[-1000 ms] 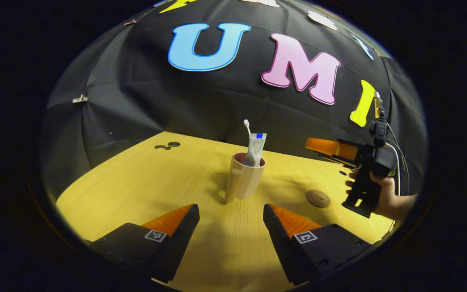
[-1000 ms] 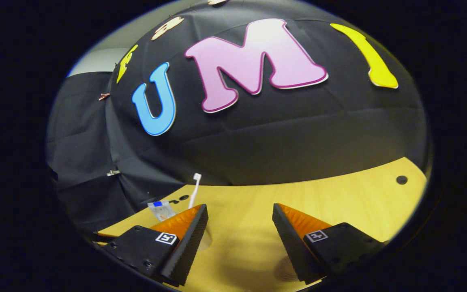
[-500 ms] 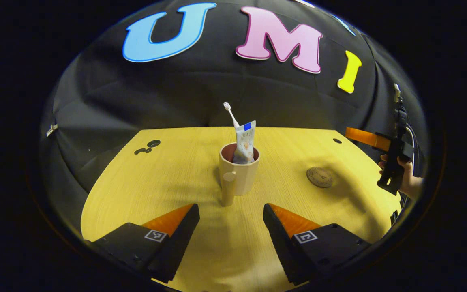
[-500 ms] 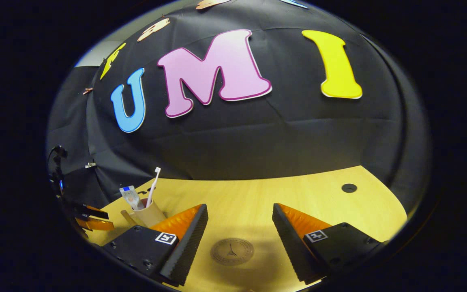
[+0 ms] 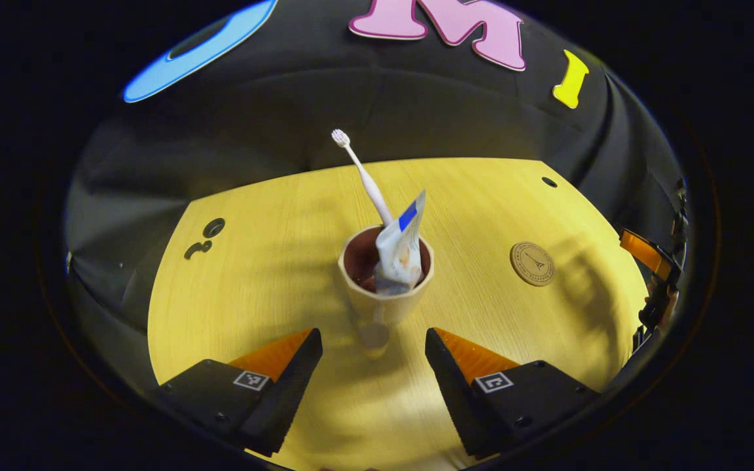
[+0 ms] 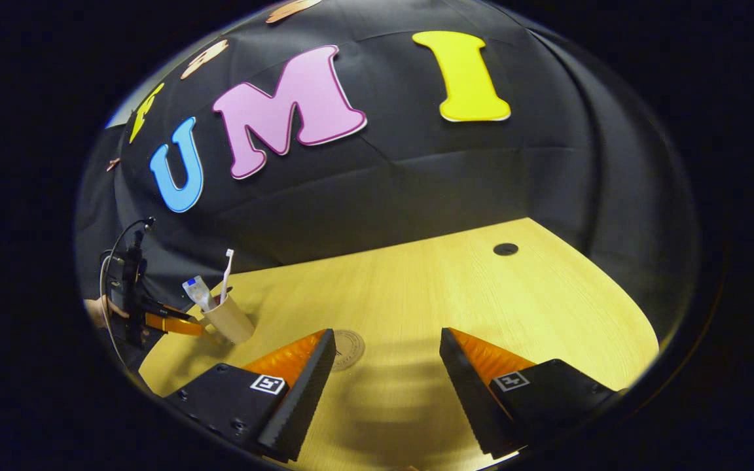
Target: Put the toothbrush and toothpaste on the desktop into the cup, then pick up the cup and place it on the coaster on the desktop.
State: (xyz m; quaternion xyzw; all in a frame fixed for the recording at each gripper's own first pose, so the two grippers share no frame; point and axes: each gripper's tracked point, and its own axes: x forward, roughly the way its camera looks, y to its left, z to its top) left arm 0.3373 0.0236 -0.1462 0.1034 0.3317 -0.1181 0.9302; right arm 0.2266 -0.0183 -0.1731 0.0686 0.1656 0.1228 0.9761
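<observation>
A beige cup [image 5: 383,288] stands upright on the yellow desktop [image 5: 266,275] with a white toothbrush [image 5: 360,173] and a toothpaste tube [image 5: 403,245] inside it. Its handle [image 5: 374,335] points at my left gripper [image 5: 374,343], which is open, the fingertips level with the handle and apart from it on either side. The round brown coaster [image 5: 532,263] lies flat to the cup's right. In the right gripper view the cup [image 6: 230,319] is far left with the left gripper [image 6: 167,322] beside it. My right gripper [image 6: 387,353] is open above bare wood, the coaster [image 6: 349,343] just left of the gap.
Dark cable holes dot the desktop at the far left [image 5: 213,227] and far right [image 5: 549,182], with one hole [image 6: 505,248] in the right gripper view. A hand [image 6: 99,311] holds the left gripper. Black cloth walls close the back and sides.
My left gripper has moved in on the cup and tipped downward, so the handle now lies at its fingertips. My right gripper has drawn away to the right, off the coaster.
</observation>
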